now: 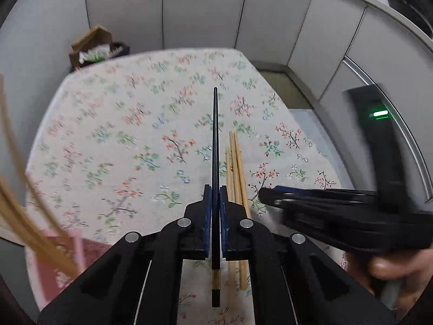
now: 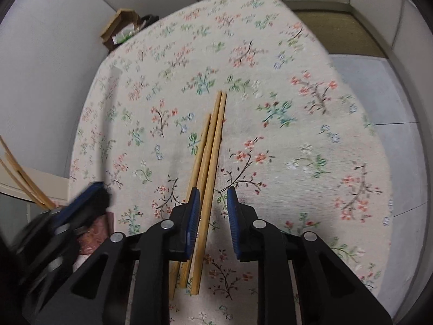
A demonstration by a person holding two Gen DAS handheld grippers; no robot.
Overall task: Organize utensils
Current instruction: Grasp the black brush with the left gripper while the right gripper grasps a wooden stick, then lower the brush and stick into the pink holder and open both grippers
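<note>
With wooden chopsticks already in the pink holder [image 1: 46, 268] off the table's [image 2: 311, 178] near-left corner, the left gripper [image 1: 215, 203] is clamped on a black chopstick [image 1: 215, 146], while the right gripper [image 2: 213, 211], jaws apart, straddles the three wooden chopsticks [image 2: 208, 162] left near the table's front edge.

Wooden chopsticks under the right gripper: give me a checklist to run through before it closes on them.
1. Left gripper shut on the black chopstick, which sits straight between the pads: ok.
2. Right gripper open around the wooden chopsticks: ok.
3. All three wooden chopsticks between the pads: not ok, only the rightmost is; two lie at or under the left pad.
4. Wooden chopsticks flat on the floral tablecloth: ok.
5. Grippers apart from each other: ok, though close.
6. Pink container has room: cannot tell.
</note>
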